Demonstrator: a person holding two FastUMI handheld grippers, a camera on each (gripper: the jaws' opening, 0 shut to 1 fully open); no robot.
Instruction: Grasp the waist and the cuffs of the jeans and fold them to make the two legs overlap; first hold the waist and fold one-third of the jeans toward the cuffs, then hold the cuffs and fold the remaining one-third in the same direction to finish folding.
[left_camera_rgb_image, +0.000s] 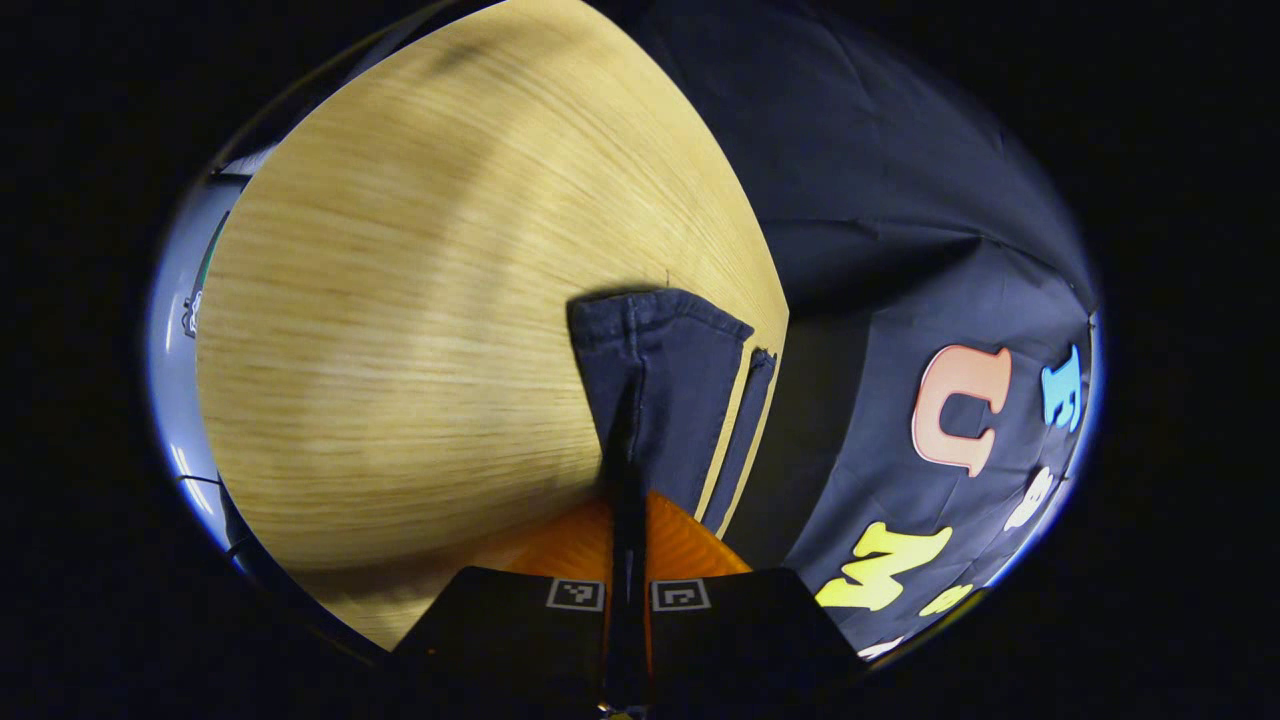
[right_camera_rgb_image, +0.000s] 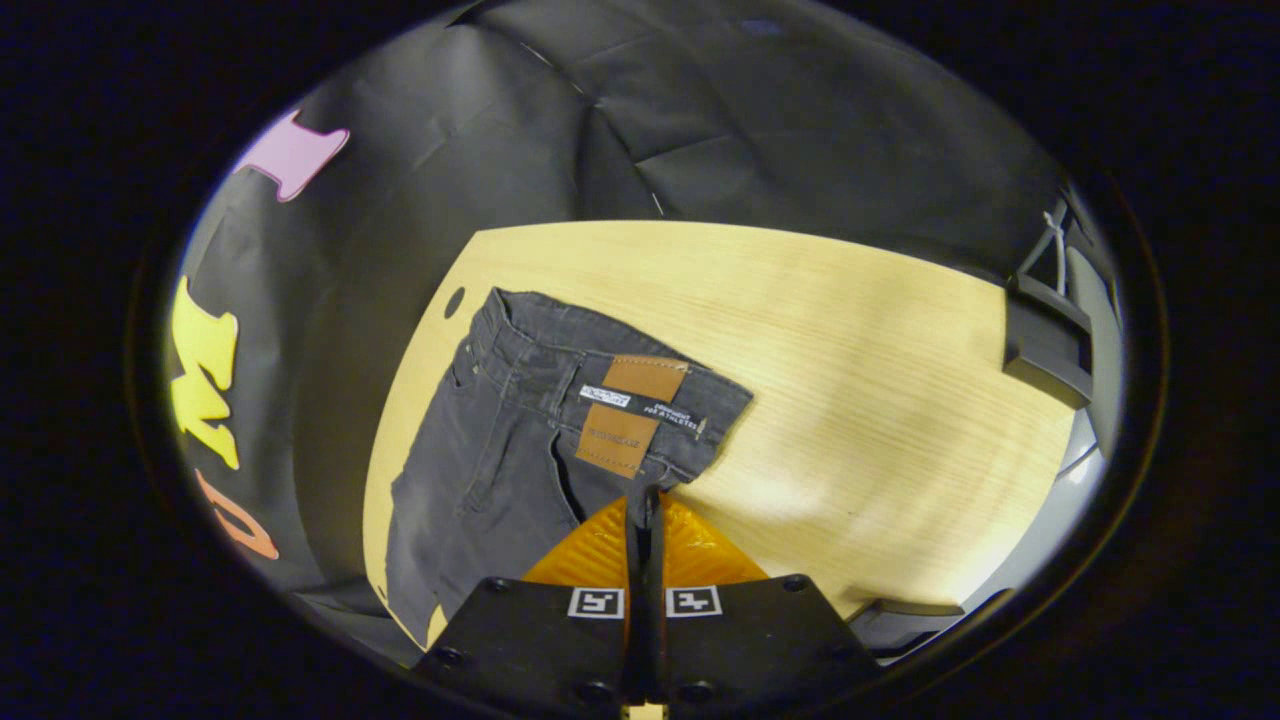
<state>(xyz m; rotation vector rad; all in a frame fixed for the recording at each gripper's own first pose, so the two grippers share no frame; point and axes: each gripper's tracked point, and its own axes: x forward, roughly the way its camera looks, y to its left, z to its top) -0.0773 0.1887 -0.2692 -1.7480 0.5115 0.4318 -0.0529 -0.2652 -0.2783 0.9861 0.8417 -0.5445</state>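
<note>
Dark denim jeans (right_camera_rgb_image: 520, 430) are pinched in both grippers: left gripper (left_camera_rgb_image: 628, 470) closed on the cuffs (left_camera_rgb_image: 655, 320), right gripper (right_camera_rgb_image: 645, 510) at the waist (right_camera_rgb_image: 600, 370). Keep both edges level over the worktop (right_camera_rgb_image: 850, 400) so the legs overlap.

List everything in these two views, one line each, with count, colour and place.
jeans: one pair, dark grey-blue, lying on the table near its wall-side edge; waist with a brown patch in the right gripper view, cuffs in the left gripper view.
table: one, light wood, under the jeans.
wall cloth: black, behind the table.
left gripper: orange fingers, shut on the jeans near the cuffs.
right gripper: orange fingers, shut on the jeans at the waist.
</note>
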